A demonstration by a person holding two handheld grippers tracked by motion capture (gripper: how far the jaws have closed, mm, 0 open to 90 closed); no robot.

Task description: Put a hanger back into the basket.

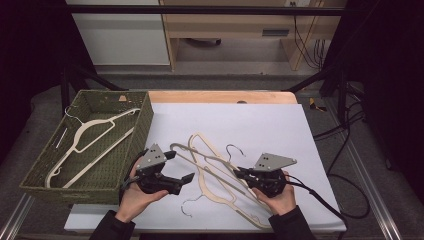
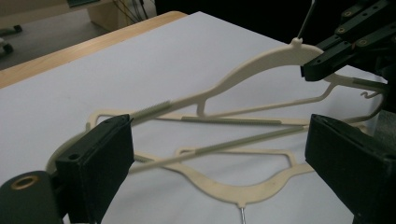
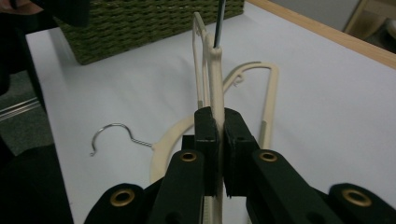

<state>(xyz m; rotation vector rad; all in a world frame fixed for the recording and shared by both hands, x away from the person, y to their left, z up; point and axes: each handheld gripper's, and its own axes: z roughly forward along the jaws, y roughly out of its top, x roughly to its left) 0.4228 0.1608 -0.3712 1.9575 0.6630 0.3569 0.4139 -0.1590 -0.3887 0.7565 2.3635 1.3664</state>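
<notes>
High view: right gripper [image 1: 239,173] pinches cream hanger [image 1: 212,172] by shoulder near neck, over white sheet [image 1: 260,125]; left gripper [image 1: 181,166] spread, at hanger's far end; second hanger [image 1: 212,196] flat beneath; basket [image 1: 142,127] left, hanger in basket [image 1: 87,145].

Left gripper view: jaws wide apart, straddling raised hanger [image 2: 252,70], not touching.

Right gripper view: jaws pressed on thin plastic edge [image 3: 215,93]. Judgement: light, stiff, slick; may pivot in one-point grip; shoulder beside hook steadiest.

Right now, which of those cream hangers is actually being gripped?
The upper hanger on the white sheet, pinched by the right gripper; another lies beneath, two in the basket.
</notes>
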